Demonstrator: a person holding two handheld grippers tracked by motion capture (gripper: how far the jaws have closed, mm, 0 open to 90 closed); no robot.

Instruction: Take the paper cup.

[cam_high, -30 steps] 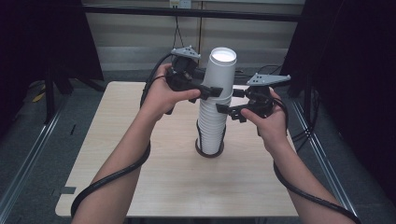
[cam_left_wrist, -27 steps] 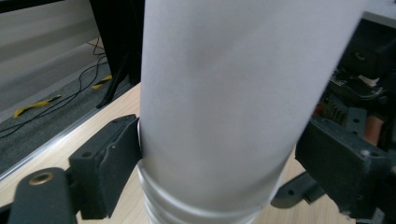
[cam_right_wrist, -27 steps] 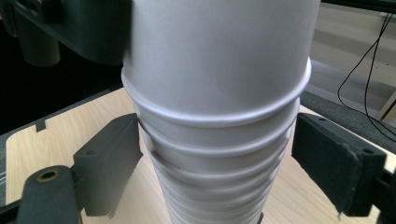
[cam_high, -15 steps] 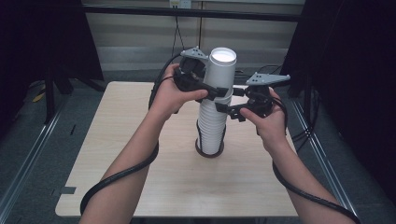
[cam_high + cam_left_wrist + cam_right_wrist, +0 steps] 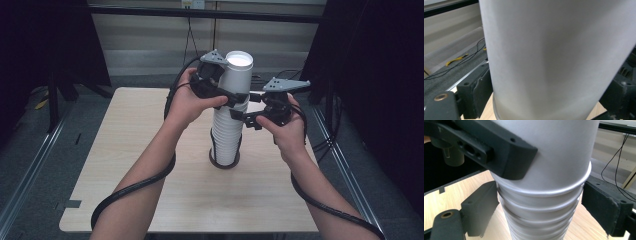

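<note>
I've got a tall stack of white cups (image 5: 227, 132) standing near the middle of the high view, on the wooden table (image 5: 125, 150), with a dark ring (image 5: 223, 163) around its base. The top cup (image 5: 236, 75) sits highest, its open mouth bright at upper centre of the frame.

My left gripper (image 5: 227, 97) comes in from the left of the stack, hand wrapped round its body, grey plate up top. In the left gripper view the top cup (image 5: 556, 57) takes up most of the picture, and I see black pads (image 5: 480, 92) hard against its wall at lower left and lower right. So the left jaws are clamped on that top cup.

My right gripper (image 5: 252, 119) sits lower, at the right of the stack. In the right gripper view its jaws straddle the stack (image 5: 541, 220) just under the rim of the top cup (image 5: 554, 157): the left pad (image 5: 480, 207) looks to be touching the rims, the right pad (image 5: 606, 205) stands just off them. I can't tell for sure whether it grips. The left gripper's jaw crosses the upper left of that view, pressed on the top cup.

Black cables (image 5: 132, 187) trail down along both forearms.
</note>
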